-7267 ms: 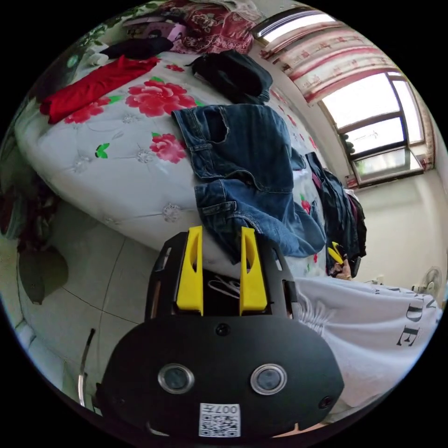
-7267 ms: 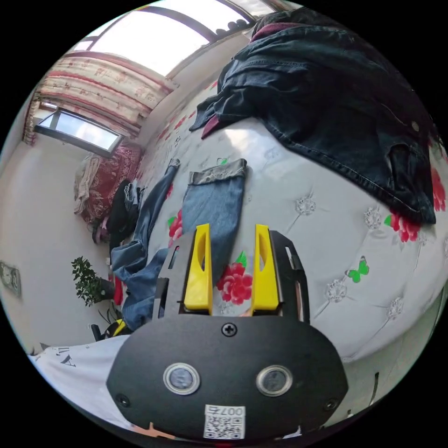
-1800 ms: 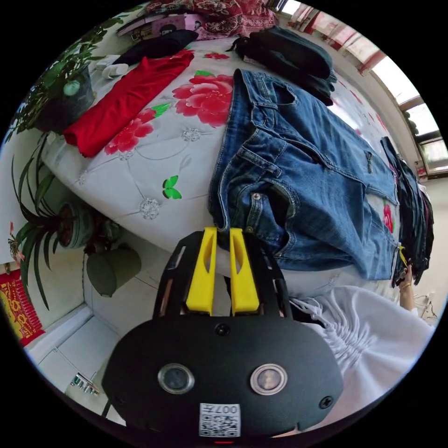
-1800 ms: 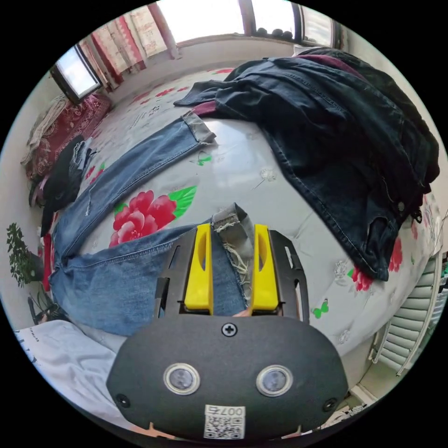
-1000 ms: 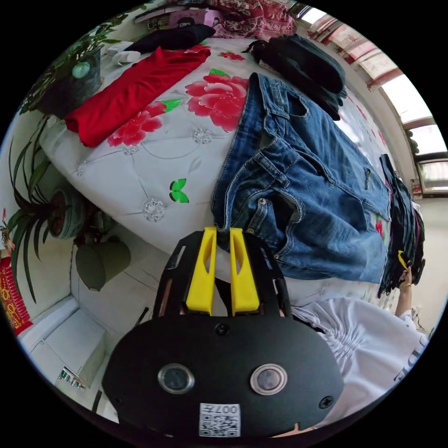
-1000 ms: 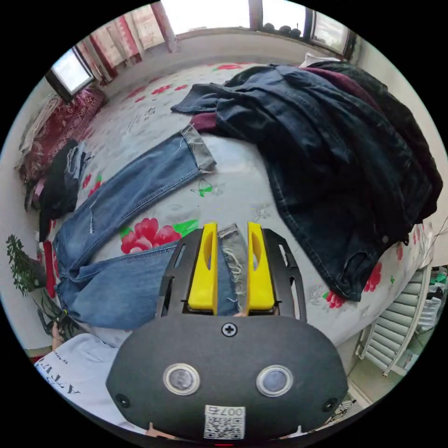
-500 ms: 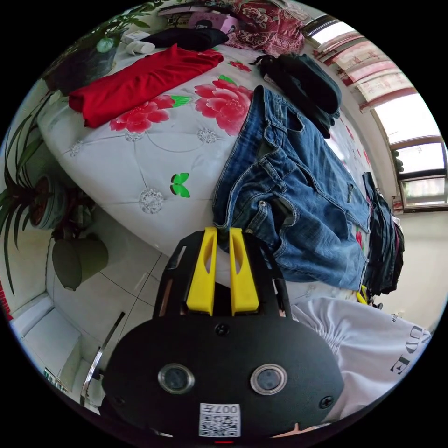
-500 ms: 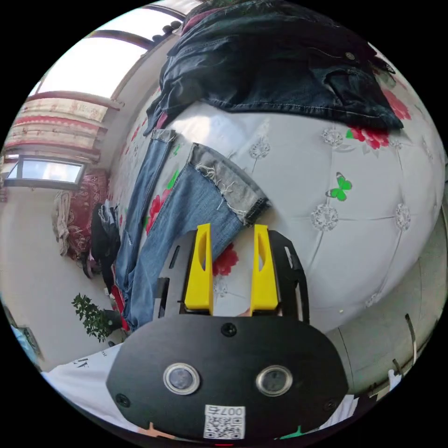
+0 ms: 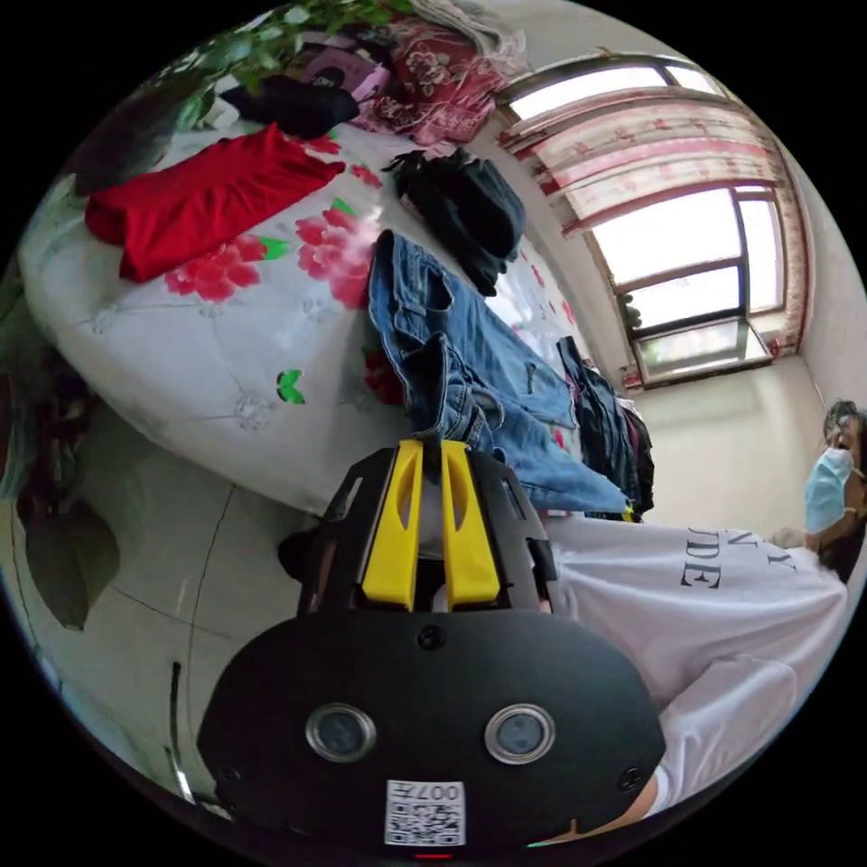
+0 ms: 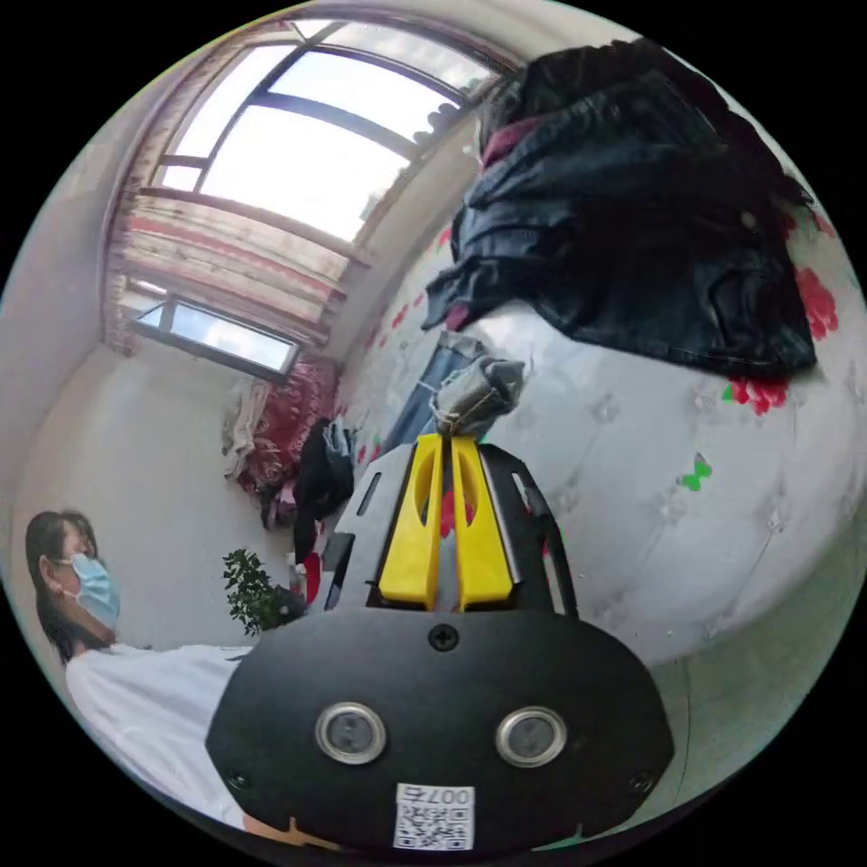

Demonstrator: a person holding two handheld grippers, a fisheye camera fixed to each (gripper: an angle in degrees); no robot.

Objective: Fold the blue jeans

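Fingers [image 9: 397, 506] of the left gripper [image 9: 432, 444] are clenched on the waistband of the blue jeans [image 9: 470, 370], spread on the bed [image 9: 181, 352]; a frayed leg hem [image 10: 474, 393] is clamped by the right gripper [image 10: 445, 440]

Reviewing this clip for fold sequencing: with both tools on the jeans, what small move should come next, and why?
Probably carry both tools away from the person, laying the near leg onto the far one. The left tool pinches the waistband of the blue jeans, the right tool the frayed hem, both lifted off the bed.
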